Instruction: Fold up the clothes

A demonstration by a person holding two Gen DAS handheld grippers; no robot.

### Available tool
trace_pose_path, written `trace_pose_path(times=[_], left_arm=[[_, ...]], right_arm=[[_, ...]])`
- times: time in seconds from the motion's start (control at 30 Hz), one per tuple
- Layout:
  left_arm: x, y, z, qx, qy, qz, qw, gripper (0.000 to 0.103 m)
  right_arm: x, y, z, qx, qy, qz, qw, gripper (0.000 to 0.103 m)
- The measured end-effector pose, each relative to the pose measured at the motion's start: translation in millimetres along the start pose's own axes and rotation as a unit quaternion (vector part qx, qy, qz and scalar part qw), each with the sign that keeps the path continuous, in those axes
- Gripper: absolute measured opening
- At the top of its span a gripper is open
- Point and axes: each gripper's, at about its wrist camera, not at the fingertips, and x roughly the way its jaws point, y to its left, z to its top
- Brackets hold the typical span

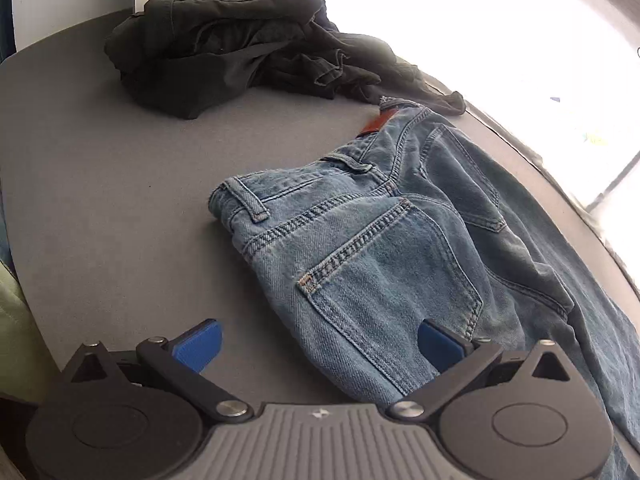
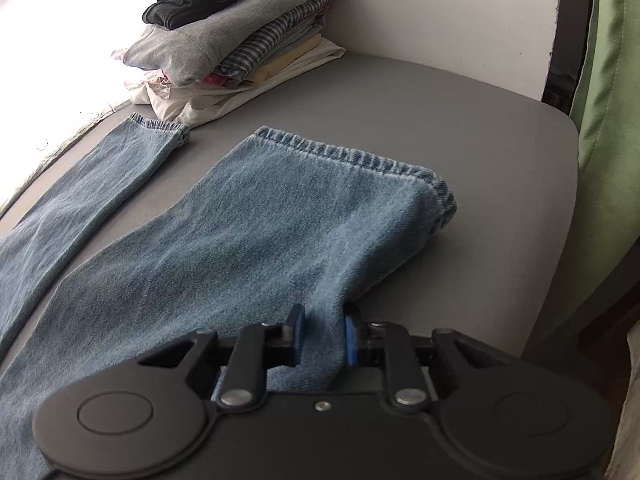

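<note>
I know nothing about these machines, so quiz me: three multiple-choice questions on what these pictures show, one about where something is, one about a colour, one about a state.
1. Where is the stack of folded clothes?
A. At the far side of the grey table, beyond the leg hems
B. On the floor
C. On top of the jeans

2. What colour are the jeans?
A. Black
B. Light blue
C. Red

3. What is the right gripper doing?
A. Open above bare table
B. Shut on a black shirt
C. Shut on the jeans

Answers:
1 A, the stack sits on the tabletop past the two hems.
2 B, light blue denim shows in both views.
3 C, denim is bunched between its blue pads, while the left gripper is open over the seat of the jeans.
</note>
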Motion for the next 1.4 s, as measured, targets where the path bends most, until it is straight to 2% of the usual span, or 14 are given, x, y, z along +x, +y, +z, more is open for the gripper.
trace_pose_path(times=[0.03,0.2,0.3,0.37,0.4,0.43,0.47,0.53,0.67,0.83,0.97,1.23,1.4], left_arm=[[4.4,4.8,3.9,-0.014,0.005,-0.002,0.9999,0.102],[25.4,20.5,10.4,-0.103,0.044,-0.03,0.9932,0.096],[31.9,21.2,10.1,-0.126,0.045,-0.043,0.99,0.082],[34.5,19.5,10.5,-0.122,0.045,-0.046,0.9904,0.055],[34.4,19.5,12.1,-0.128,0.043,-0.052,0.9895,0.046],[33.9,19.6,14.0,-0.136,0.04,-0.058,0.9883,0.026],[33.3,19.7,16.0,-0.143,0.037,-0.064,0.987,0.017],[27.9,18.2,21.2,-0.154,0.022,-0.073,0.9851,0.011],[-5.3,7.7,41.9,-0.163,-0.045,-0.092,0.9813,0.01],[-41.0,-16.2,73.5,-0.125,-0.103,-0.117,0.9797,0.01],[-47.1,-24.9,83.8,-0.12,-0.113,-0.126,0.9783,0.01],[-32.7,-46.7,94.6,-0.107,-0.119,-0.112,0.9806,0.01],[-23.1,-61.6,102.4,-0.1,-0.125,-0.104,0.9816,0.01]], right_arm=[[-0.3,-4.8,2.0,0.018,0.004,0.01,1.0,0.01],[-10.4,-3.3,7.4,0.084,-0.007,0.018,0.996,0.009],[-26.4,-2.1,18.7,0.122,-0.029,0.05,0.991,0.008],[-36.5,0.8,28.5,0.136,-0.044,0.073,0.987,0.008],[-42.4,3.7,33.4,0.14,-0.053,0.083,0.985,0.008],[-48.6,6.8,37.8,0.144,-0.062,0.093,0.983,0.008],[-54.4,10.7,42.4,0.147,-0.071,0.102,0.981,0.008],[-65.3,17.9,50.7,0.145,-0.086,0.118,0.979,0.008],[-84.0,30.2,63.8,0.138,-0.11,0.134,0.975,0.007],[-99.6,35.1,74.9,0.145,-0.135,0.156,0.968,0.007],[-104.9,40.3,77.6,0.135,-0.146,0.159,0.967,0.007],[-90.2,66.4,84.8,0.103,-0.144,0.141,0.974,0.007],[-77.5,98.6,102.5,0.064,-0.152,0.137,0.977,0.007]])
